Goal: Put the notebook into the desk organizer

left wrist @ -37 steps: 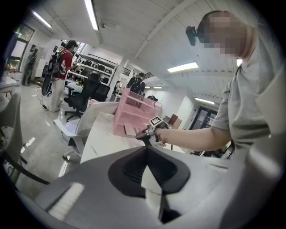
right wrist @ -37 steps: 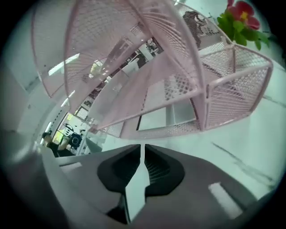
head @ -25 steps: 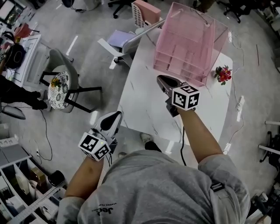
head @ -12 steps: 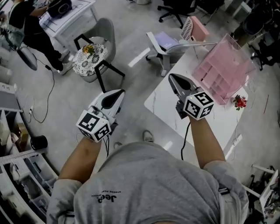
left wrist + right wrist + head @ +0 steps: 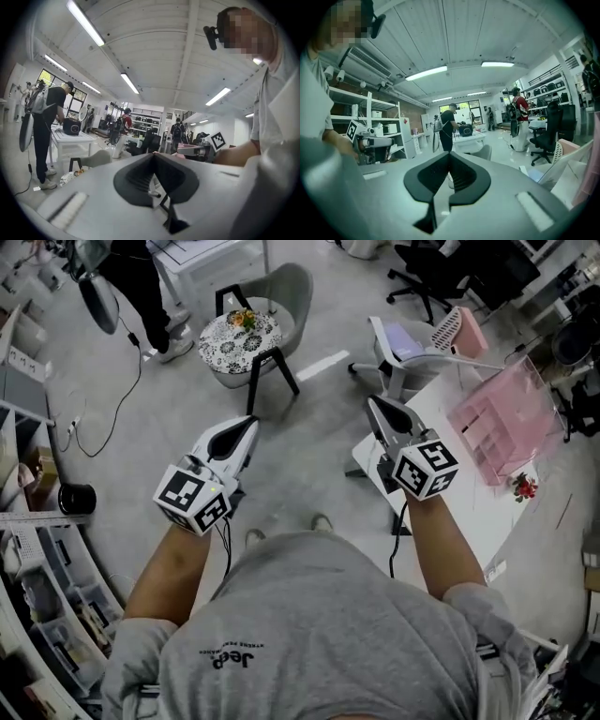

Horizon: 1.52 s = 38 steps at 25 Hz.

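The desk organizer [image 5: 507, 416] is a pink see-through box with little shelves and compartments inside. In the head view it's way over on the right, standing upright on the far end of the white table [image 5: 466, 504] and close to the edge. Its walls look clear enough to see the dividers through them. Can't tell from here if the notebook is in it.

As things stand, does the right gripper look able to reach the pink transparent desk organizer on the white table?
Probably not yet. The right gripper, shut and empty, points past the white table, and the pink transparent desk organizer stands off to its side. Nothing blocks the way, though.
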Motion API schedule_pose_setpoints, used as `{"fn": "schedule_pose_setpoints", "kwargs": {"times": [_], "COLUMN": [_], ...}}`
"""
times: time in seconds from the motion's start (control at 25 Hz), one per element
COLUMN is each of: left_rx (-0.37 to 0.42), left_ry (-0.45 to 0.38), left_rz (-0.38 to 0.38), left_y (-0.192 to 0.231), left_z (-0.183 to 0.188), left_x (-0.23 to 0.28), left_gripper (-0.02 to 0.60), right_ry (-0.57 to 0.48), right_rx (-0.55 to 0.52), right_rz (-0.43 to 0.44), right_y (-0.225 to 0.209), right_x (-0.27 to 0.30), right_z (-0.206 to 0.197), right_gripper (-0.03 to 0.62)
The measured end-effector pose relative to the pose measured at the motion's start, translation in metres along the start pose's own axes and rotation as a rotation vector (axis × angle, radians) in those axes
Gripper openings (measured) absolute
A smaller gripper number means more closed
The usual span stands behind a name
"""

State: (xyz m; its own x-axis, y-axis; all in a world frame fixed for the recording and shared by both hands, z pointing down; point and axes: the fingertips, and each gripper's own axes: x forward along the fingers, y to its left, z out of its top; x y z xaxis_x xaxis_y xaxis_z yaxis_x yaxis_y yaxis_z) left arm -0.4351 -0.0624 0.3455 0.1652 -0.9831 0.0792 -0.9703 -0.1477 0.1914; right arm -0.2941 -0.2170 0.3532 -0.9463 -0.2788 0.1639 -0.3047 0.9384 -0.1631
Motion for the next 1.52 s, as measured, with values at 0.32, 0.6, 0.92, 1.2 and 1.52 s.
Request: {"fn": "schedule_pose_setpoints", "kwargs": {"times": [0.32, 0.6, 0.92, 1.2, 1.52], "left_rx": [0.011, 0.011, 0.011, 0.020, 0.016], "left_ry": [-0.037, -0.036, -0.036, -0.033, -0.035], "left_rz": [0.062, 0.070, 0.065, 0.062, 0.064], "left_y": [0.018, 0.018, 0.018, 0.015, 0.015], "left_z": [0.016, 0.020, 0.023, 0.023, 0.025], "left_x": [-0.045, -0.057, -0.057, -0.055, -0.059], "left_gripper": [0.054, 0.054, 0.054, 0.054, 0.054], "right_ry": [0.015, 0.018, 0.027, 0.028, 0.022], "right_rx": [-0.011, 0.021, -0.006, -0.036, -0.042], "right_rz": [0.046, 0.069, 0.068, 0.069, 0.072], "right_y": [0.037, 0.043, 0.043, 0.041, 0.045], "right_x": [0.015, 0.015, 0.015, 0.012, 0.011], "right_z": [0.008, 0.014, 0.016, 0.019, 0.023], "right_gripper": [0.002, 0.002, 0.002, 0.002, 0.002]}}
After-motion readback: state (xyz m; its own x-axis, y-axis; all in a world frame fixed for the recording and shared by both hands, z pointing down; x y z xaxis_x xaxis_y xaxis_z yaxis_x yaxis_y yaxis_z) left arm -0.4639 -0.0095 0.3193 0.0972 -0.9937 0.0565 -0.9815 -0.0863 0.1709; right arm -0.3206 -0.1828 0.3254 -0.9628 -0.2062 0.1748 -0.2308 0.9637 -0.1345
